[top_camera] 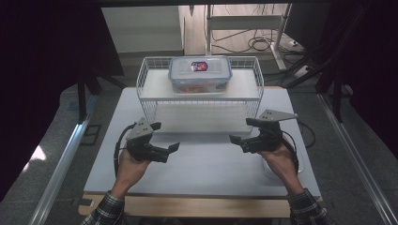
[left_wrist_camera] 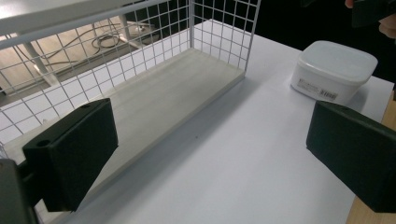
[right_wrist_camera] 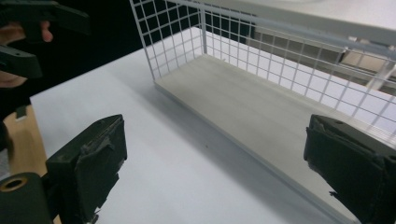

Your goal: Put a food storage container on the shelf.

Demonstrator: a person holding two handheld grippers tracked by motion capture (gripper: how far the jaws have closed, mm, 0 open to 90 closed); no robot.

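Left gripper [top_camera: 168,137] held in the left hand [top_camera: 130,165], near-left, jaws wide apart, nothing between them, pointing right and slightly far. Right gripper [top_camera: 241,131] in the right hand [top_camera: 280,159], near-right, jaws also spread wide and empty, pointing left. Both forearms in plaid sleeves [top_camera: 109,210] come up from the near edge.

sleeves [top_camera: 109,208]: plaid | grippers: black, grey three-cornered plates, black cables

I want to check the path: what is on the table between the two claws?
Nothing: in the high view, bare white table separates the left claw from the right claw.
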